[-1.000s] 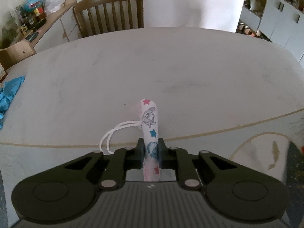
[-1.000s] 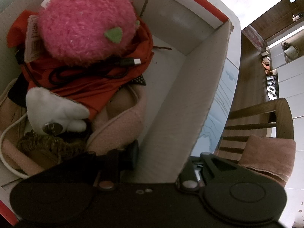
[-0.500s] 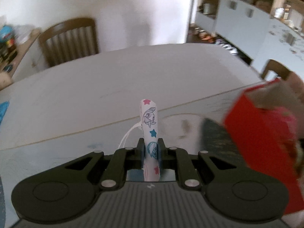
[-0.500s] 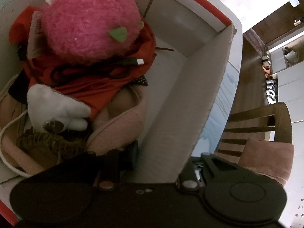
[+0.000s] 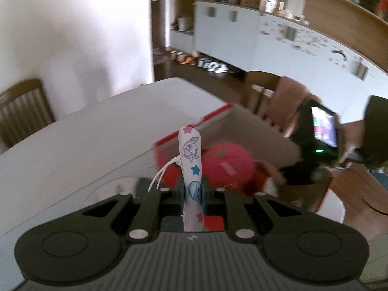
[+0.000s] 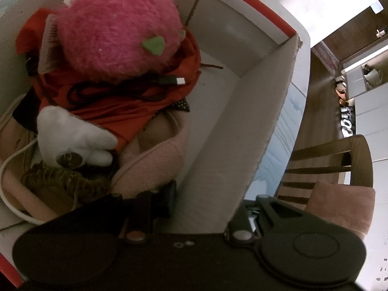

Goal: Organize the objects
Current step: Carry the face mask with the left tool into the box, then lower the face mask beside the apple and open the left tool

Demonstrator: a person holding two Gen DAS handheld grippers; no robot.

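Note:
A folded white face mask [image 5: 190, 155] printed with stars and fish stands upright between my left gripper's [image 5: 192, 189] fingers, which are shut on it; its white ear loops [image 5: 165, 172] hang to the left. Just beyond it is the red-edged cardboard box [image 5: 254, 131] with a pink plush ball [image 5: 225, 162] inside. In the right wrist view my right gripper [image 6: 208, 208] is shut on the box's near wall [image 6: 230, 145], one finger inside and one outside. The box holds the pink plush [image 6: 116, 31], red cloth [image 6: 126, 111], a black cable [image 6: 135, 89], a white plush [image 6: 72, 135] and pink fleece [image 6: 155, 162].
The box sits on a white table [image 5: 97, 133] near its edge. A wooden chair [image 5: 21, 111] stands at the far left, and another chair with a pink towel [image 6: 339, 201] is beside the box. White cabinets [image 5: 278, 43] and shoes [image 5: 208, 64] lie beyond.
The left gripper has swung right and risen with the mask, from over bare table to just before the box. The right gripper has kept still on the box wall.

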